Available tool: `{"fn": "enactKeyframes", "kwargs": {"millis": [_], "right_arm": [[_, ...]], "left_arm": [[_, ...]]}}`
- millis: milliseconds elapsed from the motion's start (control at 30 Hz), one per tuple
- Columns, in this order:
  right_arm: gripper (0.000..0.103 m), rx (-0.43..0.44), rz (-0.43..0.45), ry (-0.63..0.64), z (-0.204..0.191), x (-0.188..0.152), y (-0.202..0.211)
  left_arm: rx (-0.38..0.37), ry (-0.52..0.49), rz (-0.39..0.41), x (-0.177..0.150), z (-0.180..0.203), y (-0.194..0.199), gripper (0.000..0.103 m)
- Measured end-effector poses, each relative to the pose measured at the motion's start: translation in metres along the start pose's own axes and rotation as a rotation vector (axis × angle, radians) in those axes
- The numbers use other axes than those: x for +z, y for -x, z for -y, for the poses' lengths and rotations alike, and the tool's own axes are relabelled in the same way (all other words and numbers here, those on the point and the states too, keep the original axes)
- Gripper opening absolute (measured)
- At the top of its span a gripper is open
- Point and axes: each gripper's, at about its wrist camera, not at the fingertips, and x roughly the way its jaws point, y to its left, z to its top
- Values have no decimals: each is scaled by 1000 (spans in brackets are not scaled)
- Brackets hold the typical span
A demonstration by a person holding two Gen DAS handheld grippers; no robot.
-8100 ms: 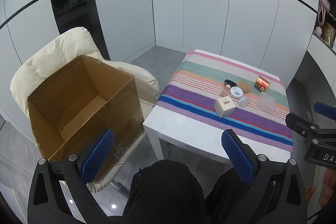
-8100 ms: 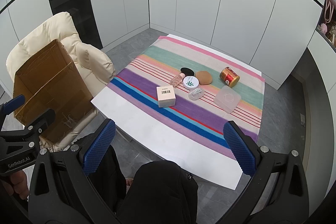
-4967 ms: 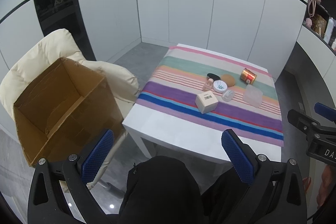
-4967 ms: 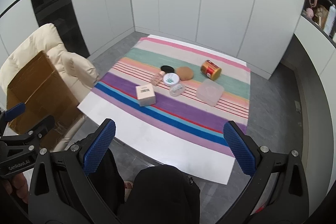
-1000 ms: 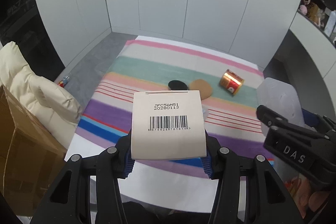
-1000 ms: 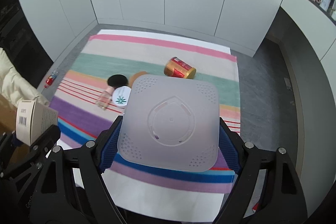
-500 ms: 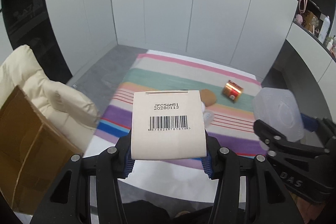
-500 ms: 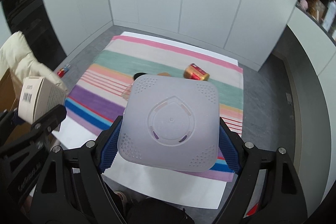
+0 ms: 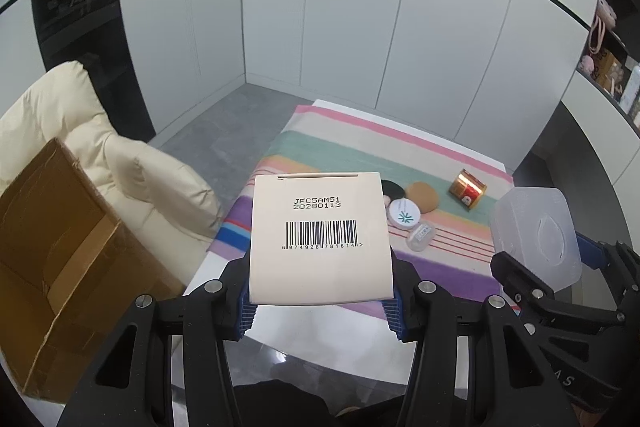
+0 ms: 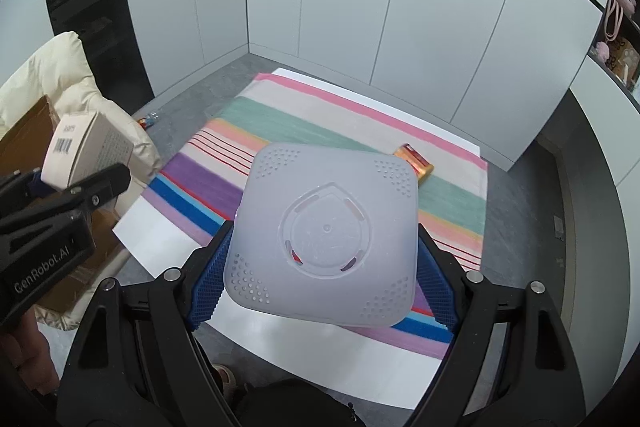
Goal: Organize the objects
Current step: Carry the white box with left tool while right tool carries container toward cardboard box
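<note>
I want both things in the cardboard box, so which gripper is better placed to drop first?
Probably the left gripper. It holds the barcoded carton on the side of the cardboard box; the right gripper, holding the translucent container, is over the table.

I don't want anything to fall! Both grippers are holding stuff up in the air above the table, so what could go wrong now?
The clear plastic container is wide and smooth, and the right gripper holds only its edges, so it might slip. The cream barcode box in the left gripper is pinched just at its lower end and could tip. The cardboard box sits on a soft armchair, so a drop there might wobble it.
</note>
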Motion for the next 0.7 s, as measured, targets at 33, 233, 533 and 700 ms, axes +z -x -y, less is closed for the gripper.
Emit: {"fn": "enactKeyframes", "kwargs": {"millis": [33,233,533,700], "right_arm": [[85,5,0,-1,-2,1,-1],[85,40,2,19,-24,10,-6],[85,97,14,79,-68,20,-7],[85,125,22,106,-92,25,-6]], "left_arm": [[7,4,0,0,-3,0,52],[34,43,18,3,-29,7,52],[77,97,38,3,-72,16,52],[100,124,46,2,-94,21,52]]}}
